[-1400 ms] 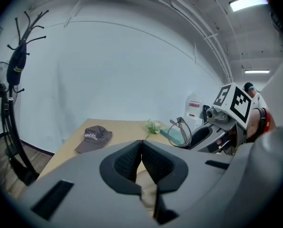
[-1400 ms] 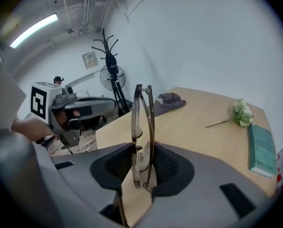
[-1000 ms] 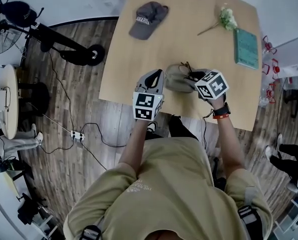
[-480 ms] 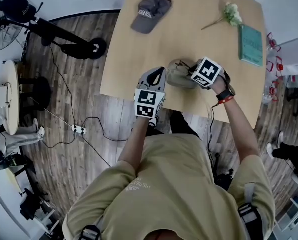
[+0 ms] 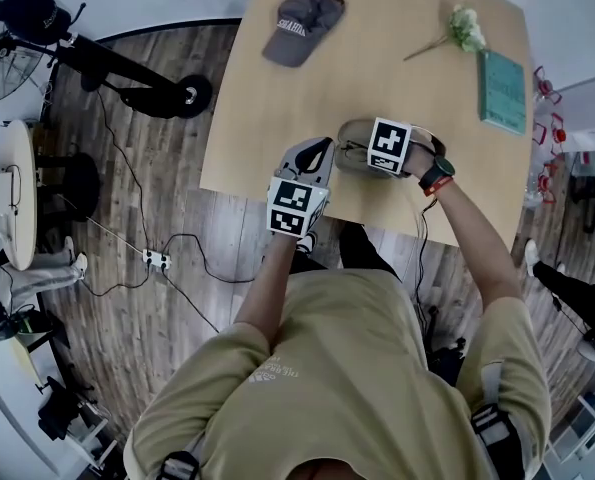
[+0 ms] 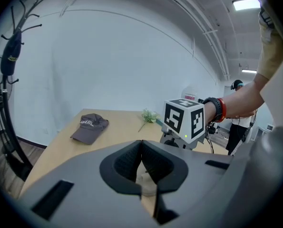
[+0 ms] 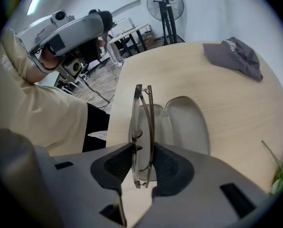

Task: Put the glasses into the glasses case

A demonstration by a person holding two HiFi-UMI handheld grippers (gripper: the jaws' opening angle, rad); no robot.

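finding: the right gripper [image 7: 142, 170] has its jaws drawn narrow and clamped on the folded glasses [image 7: 137, 122], one pad on each side of the frame. the glasses are seen edge-on and stand out past the jaw tips, with their long axis running straight along the line the gripper points. directly beyond them lies the open glasses case [image 7: 186, 122], on the table [image 5: 277, 118] close to its near edge, both pale hollows facing up. in the right gripper view the glasses overlap the left hollow, and the hollows run lengthwise much the same way as the glasses. whether the frame touches the lining cannot be told. in the head view the right gripper sits over the case, pointing steeply down. the left gripper [image 6: 141, 151] is just left of the case at the near table edge, its jaws closed together with nothing between them. it is beside the case and not on it. judgement: the right hand is the one placed for the insertion, and the coming move depends on keeping the long axis of the glasses in line with the hollow beneath. tilt across the case would catch the rim. a cap [image 5: 299, 30], a flower sprig [image 5: 457, 30] and a book [image 5: 501, 91] lie well apart on the far side.
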